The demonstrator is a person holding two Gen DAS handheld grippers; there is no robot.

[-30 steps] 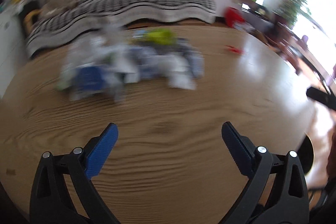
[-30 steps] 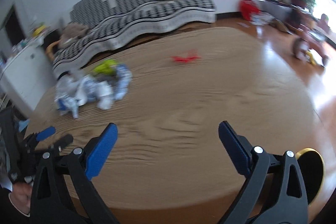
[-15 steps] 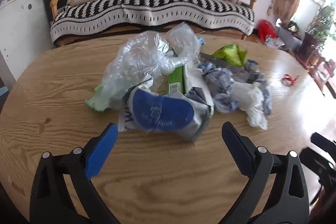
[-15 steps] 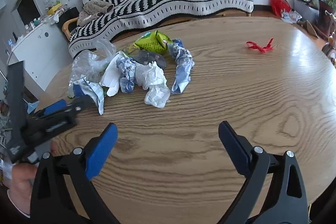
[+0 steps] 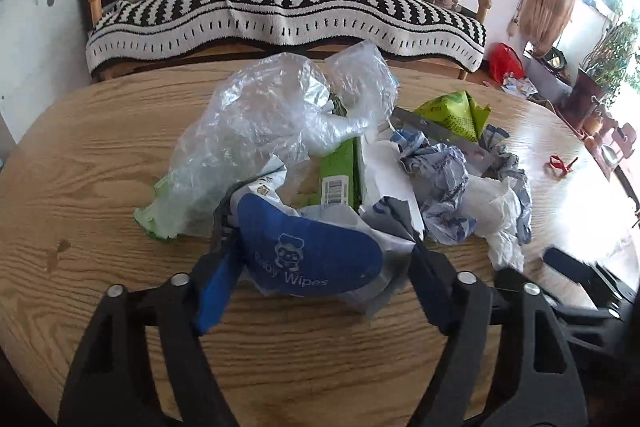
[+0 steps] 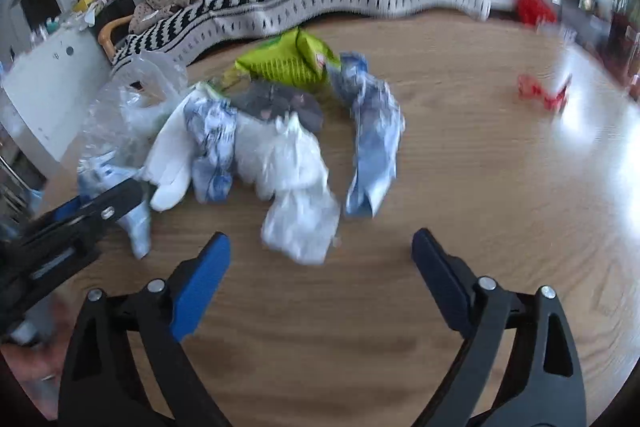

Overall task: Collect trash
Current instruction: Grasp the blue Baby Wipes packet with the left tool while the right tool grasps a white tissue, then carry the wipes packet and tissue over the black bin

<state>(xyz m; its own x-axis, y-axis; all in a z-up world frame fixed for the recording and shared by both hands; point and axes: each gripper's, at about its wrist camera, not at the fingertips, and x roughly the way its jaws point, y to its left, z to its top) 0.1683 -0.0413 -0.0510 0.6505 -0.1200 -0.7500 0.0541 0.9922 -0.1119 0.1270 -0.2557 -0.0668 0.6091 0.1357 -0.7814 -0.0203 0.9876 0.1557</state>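
Observation:
A pile of trash lies on the wooden table (image 5: pixel 100 155). In front is a baby wipes pack (image 5: pixel 312 259) with a blue label. My left gripper (image 5: pixel 324 267) has its jaws on either side of the pack and is closing, the pads just at its edges. Behind it lie a clear plastic bag (image 5: pixel 272 123), a green box (image 5: pixel 338 175) and crumpled blue-white paper (image 5: pixel 440 179). My right gripper (image 6: pixel 320 241) is wide, closing slightly. The near end of a white tissue wad (image 6: pixel 296 187) lies between its tips, untouched.
A green snack bag (image 6: pixel 288 67), a grey wrapper (image 6: pixel 280 103) and a blue-white wrapper (image 6: pixel 376 139) lie further back. A red wrapper (image 6: pixel 544 93) lies apart at the right. A striped sofa (image 5: pixel 280 7) stands beyond the table. A hand (image 6: pixel 32 367) shows at the lower left.
Both grippers have come forward and down to the pile. The left jaws have narrowed around the wipes pack. The right jaws now reach the white tissue wad.

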